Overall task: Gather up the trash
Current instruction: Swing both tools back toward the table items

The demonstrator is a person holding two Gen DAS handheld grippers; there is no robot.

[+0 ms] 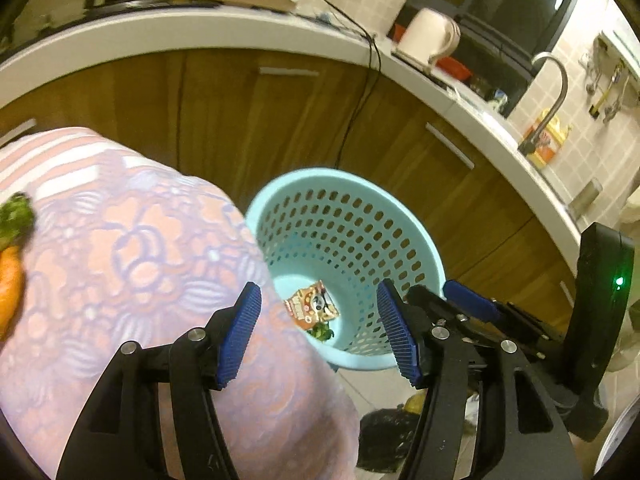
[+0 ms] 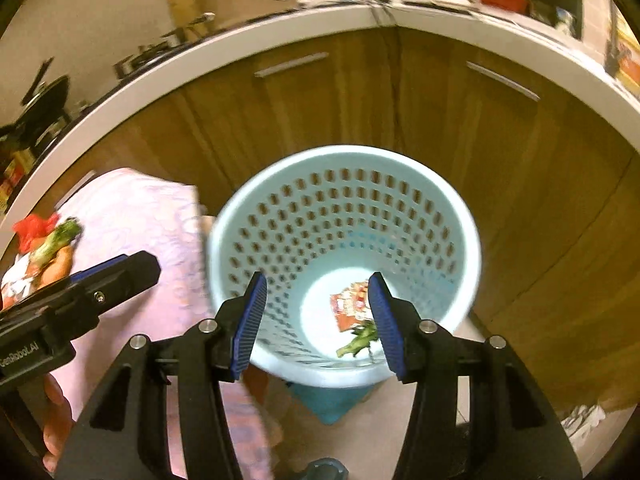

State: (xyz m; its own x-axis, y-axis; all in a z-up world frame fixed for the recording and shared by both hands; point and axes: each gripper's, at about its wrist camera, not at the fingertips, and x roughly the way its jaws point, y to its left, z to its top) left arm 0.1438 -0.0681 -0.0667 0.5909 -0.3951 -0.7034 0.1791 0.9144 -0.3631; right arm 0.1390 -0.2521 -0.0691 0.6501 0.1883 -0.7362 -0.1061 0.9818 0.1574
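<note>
Both grippers, left [image 1: 320, 330] and right [image 2: 318, 326], hang wide and empty over my blue basket [image 2: 464, 216]; 2 scraps already inside. Next I'd grab the carrot [image 1: 10, 280] from the tablecloth [image 1: 140, 240], gripping mid-body.

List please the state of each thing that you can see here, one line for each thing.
Left gripper: jaws open, nothing between them.
Right gripper: jaws open, empty.
Blue basket: upright on the floor, holds two pieces of trash.
Snack wrapper: lying on the basket bottom.
Green stalk: on the basket bottom, beside the wrapper.
Carrot: lying on the pink cloth.
Cabinet doors: closed.
</note>
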